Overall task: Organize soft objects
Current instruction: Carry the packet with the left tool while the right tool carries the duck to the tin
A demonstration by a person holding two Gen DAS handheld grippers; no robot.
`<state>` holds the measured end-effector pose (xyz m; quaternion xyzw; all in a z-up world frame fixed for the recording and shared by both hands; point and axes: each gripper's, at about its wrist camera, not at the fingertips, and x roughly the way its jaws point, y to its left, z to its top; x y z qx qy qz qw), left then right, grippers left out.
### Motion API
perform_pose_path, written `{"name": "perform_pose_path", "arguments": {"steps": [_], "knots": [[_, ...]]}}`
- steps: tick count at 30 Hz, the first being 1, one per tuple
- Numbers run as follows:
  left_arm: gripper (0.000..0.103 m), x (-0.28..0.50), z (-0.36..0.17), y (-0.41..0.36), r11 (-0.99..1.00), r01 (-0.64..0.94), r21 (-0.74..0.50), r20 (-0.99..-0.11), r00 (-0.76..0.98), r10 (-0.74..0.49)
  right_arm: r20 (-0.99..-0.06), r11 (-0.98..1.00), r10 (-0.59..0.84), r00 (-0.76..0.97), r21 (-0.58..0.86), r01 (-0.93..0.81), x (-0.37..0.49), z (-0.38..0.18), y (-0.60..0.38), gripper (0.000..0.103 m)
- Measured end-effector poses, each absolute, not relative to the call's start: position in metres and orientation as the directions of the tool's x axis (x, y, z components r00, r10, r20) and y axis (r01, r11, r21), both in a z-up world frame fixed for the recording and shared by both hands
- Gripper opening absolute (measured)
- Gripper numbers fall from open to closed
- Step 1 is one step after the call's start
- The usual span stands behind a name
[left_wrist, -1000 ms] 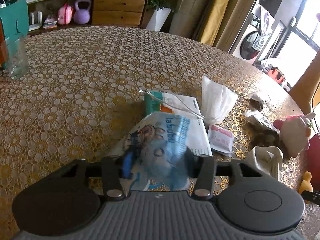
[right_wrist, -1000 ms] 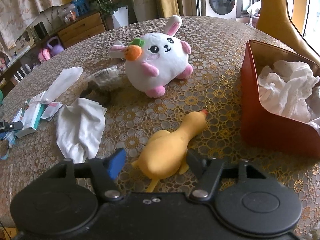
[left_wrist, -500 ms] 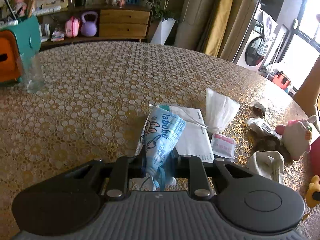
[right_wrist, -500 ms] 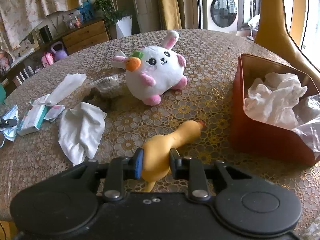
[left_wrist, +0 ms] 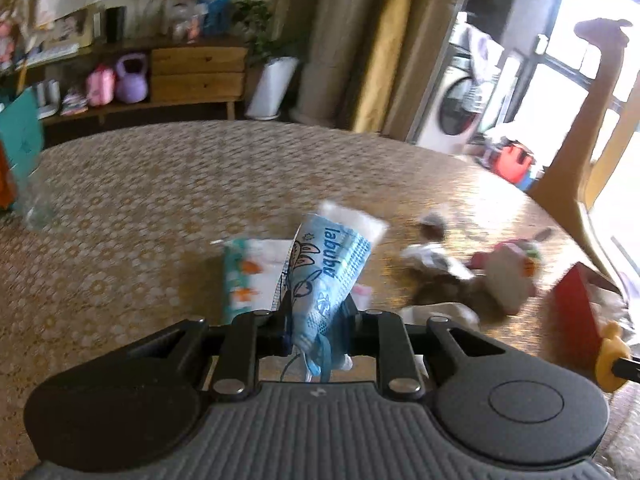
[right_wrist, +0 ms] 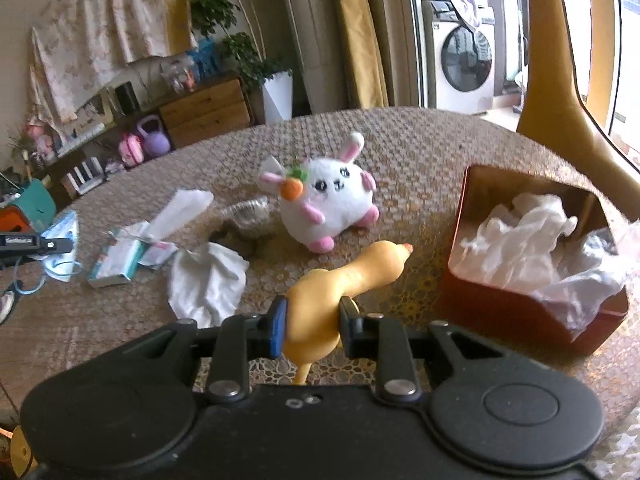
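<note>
My left gripper is shut on a blue face mask printed "labubu" and holds it above the table. My right gripper is shut on a yellow rubber duck and holds it above the table, left of a red box full of crumpled white tissue. A white plush bunny with a carrot sits beyond the duck. The left gripper with the mask also shows at the left edge of the right wrist view.
A white cloth, a tissue pack, a white tissue and a crumpled wrapper lie on the lace-covered round table. A yellow chair stands behind the red box. A glass stands far left.
Both grippers closed on their objects and lifted: the left raised the mask off the tissue pack, the right raised the duck off the table. Both views now sit higher.
</note>
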<state>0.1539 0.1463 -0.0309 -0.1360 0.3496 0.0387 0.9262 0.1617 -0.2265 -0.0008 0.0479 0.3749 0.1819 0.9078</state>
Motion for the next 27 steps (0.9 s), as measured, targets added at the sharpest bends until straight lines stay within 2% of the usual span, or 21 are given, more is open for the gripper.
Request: {"name": "perform_pose_path", "arguments": {"steps": [16, 27], "knots": [[0.021, 0.175, 0.017, 0.002, 0.963, 0.17, -0.209, -0.619, 0.74, -0.265, -0.59, 0.926, 0.374, 0.716, 0.191, -0.326, 0.147, 0.05, -0.281, 0.027], [0.021, 0.203, 0.017, -0.105, 0.924, 0.351, -0.153, -0.641, 0.677, -0.363, -0.604, 0.952, 0.304, 0.737, 0.175, -0.25, 0.161, 0.05, -0.337, 0.028]]}}
